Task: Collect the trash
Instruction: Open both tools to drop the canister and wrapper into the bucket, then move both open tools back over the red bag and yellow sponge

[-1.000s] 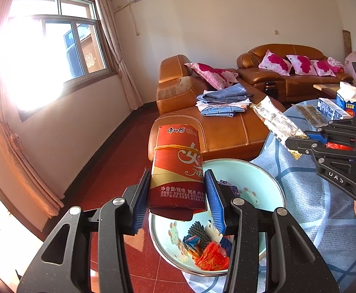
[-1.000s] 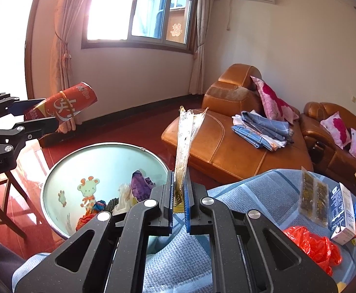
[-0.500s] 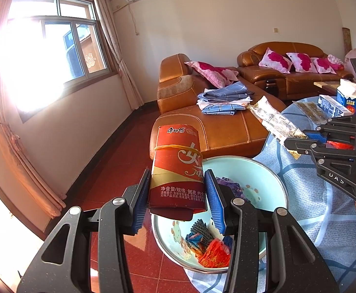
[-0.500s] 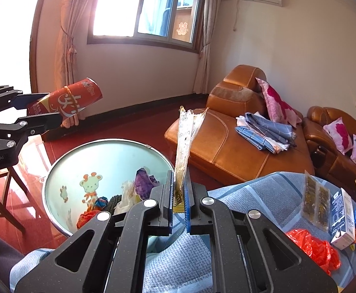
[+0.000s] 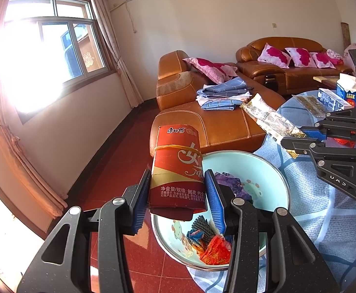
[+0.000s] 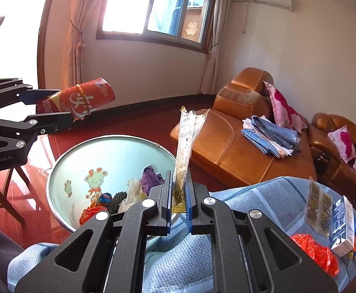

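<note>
Holding a red cup (image 5: 178, 171) clamped in our left gripper (image 5: 178, 195) above the basin (image 5: 270, 168), we pinch a clear wrapper (image 6: 186, 144) in our right gripper (image 6: 179, 193) over the basin's near rim.

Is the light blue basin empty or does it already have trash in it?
Not empty. The basin already holds crumpled wrappers piled along its near side, while most of its cartoon-printed bottom shows bare.
</note>
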The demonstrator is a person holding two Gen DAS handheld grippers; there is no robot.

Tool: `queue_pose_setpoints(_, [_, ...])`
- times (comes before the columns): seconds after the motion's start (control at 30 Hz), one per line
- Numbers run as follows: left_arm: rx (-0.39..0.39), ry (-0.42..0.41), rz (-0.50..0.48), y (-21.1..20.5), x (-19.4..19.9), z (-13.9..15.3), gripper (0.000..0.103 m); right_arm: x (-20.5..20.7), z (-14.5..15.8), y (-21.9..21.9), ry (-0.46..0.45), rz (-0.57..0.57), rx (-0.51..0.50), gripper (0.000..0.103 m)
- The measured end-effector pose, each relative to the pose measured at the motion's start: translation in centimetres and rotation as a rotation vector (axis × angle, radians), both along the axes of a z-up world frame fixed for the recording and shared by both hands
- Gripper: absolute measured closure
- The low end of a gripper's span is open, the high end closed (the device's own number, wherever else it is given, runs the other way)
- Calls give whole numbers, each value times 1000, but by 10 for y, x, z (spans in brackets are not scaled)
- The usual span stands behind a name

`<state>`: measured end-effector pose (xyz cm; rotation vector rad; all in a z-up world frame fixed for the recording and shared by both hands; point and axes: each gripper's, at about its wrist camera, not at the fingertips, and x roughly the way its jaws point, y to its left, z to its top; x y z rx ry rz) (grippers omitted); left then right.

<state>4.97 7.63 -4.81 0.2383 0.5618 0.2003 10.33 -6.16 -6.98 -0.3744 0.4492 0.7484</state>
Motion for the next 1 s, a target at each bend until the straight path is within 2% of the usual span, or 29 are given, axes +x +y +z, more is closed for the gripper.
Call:
queue_pose_setpoints(0.13, [-25, 18, -15, 2, 2, -4, 58, -1, -1, 4, 8, 29, -20, 85])
queue_pose_setpoints(0.2, [-35, 28, -21, 3, 3, -6, 57, -1, -1, 4, 3, 36, -23, 72])
queue_pose_setpoints(0.27, [-33, 26, -21, 2, 2, -8, 47, -1, 0, 3, 2, 32, -17, 70])
queue_pose_setpoints(0.47, [-37, 24, -21, 3, 0, -8, 44, -2, 0, 0, -6, 10, -2, 66])
queue_pose_setpoints(0.6, [-38, 20, -23, 2, -1, -7, 41, -3, 4, -6, -34, -41, 17, 54])
queue_pose_setpoints(0.67, [-40, 16, -24, 2, -2, -7, 37, -5, 5, -9, -38, -63, 26, 53])
queue_pose_setpoints(0.83, [-47, 17, -52, -10, -2, -9, 37, -4, 7, -22, -23, -142, 23, 50])
queue_pose_setpoints(1.0, [-76, 28, -100, -27, 3, -10, 32, -5, 12, -58, 5, -287, 21, 50])
